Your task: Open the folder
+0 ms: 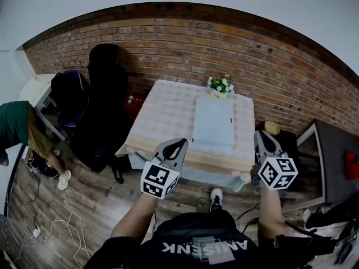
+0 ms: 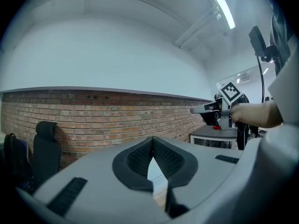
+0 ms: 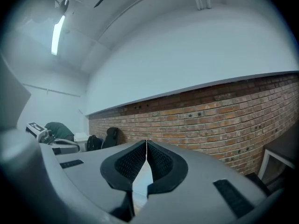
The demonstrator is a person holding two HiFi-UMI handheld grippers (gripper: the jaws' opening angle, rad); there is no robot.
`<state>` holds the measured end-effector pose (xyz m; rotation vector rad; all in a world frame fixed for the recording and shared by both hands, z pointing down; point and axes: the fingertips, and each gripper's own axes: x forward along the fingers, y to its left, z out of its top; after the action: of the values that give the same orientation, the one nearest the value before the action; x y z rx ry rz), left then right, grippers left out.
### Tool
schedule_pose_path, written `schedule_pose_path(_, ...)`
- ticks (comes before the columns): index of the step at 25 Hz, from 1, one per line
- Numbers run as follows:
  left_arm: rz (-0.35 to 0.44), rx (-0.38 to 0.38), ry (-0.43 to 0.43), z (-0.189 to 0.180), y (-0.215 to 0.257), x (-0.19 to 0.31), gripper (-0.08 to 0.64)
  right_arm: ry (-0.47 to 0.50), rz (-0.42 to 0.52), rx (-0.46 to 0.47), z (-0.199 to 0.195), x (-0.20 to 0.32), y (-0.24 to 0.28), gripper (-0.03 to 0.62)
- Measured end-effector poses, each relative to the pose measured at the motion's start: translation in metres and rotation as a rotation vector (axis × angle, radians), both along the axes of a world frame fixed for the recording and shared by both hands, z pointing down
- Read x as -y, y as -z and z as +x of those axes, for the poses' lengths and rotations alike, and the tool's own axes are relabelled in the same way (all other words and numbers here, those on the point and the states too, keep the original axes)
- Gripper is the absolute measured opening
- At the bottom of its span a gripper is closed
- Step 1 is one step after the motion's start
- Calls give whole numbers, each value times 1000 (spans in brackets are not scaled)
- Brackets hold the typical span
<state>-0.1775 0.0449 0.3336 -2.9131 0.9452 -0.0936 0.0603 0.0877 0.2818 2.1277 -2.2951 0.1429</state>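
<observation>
The folder (image 1: pixel 213 122) lies shut on the surface (image 1: pixel 162 114), so no part of my job is done, and my left claw (image 1: pixel 180 143) and right claw (image 1: pixel 261 134) are pressed shut on nothing at its near edge.

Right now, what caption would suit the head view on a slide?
Left hand-held gripper and right hand-held gripper, both shut, held before a table with a flat folder and flowers.

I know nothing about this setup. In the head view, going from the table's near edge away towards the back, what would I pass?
Table's near edge → folder → potted flowers → brick wall.
</observation>
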Motion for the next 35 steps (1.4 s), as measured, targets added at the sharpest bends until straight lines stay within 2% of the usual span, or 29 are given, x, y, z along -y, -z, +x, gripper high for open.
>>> schedule_pose_path(12,-41,51,43,96,-22,71,14,56,-67,45,99,101,-29,43)
schedule_pose_path(16,-52,87,67,120,-31,93,14,105,-100,39,124,133,-41,43)
schedule_pose_path(21,-120,130,102,148,-47,113,14,155,-134,53,156,171,-60,43)
schedule_pose_path(24,-105,152,103,167,-57,120,14,179,-152,66,173,190,-73,43)
schedule_pose_path(28,-114,185,138,179,-73,128,14,217,-175,85,187,214,-92,43)
schedule_pose_path(35,-136,201,209,194,-91,140,15,274,-214,111,208,243,-119,43)
